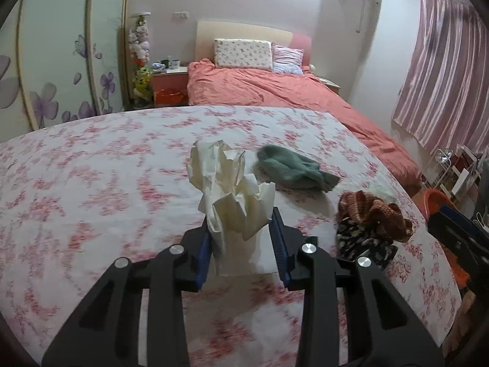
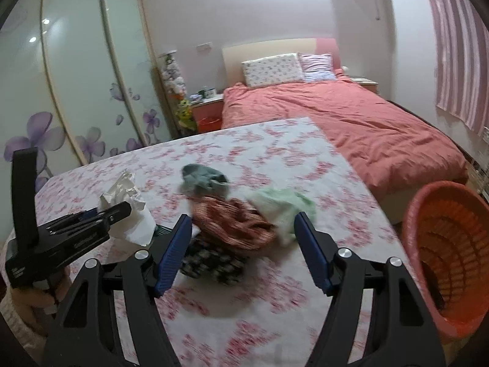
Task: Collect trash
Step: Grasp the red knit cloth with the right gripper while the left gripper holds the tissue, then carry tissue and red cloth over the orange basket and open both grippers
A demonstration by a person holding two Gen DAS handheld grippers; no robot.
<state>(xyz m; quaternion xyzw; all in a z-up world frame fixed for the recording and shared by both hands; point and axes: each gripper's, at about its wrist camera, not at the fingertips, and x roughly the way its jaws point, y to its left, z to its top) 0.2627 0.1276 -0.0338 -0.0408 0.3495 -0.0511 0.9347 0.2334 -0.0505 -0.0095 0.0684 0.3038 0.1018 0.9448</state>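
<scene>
Crumpled paper (image 1: 227, 189) in left gripper (image 1: 241, 238)

Both wrist views look down closely across the floral table (image 1: 91, 183) bedward.

Left gripper (image 1: 240, 229) pinched, right gripper (image 2: 243, 232) agape.

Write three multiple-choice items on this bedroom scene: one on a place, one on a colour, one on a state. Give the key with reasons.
1. The orange basket stands
A. at the floral table's right edge
B. on the bed
C. by the wardrobe

2. The bed cover is
A. blue
B. coral red
C. white

3. The left gripper is
A. empty
B. closed on crumpled white paper
C. holding a sock

Key: 1 A, it shows beside the table edge in the right wrist view. 2 B, plainly coral. 3 B, the paper sits pinched between its pads.
</scene>
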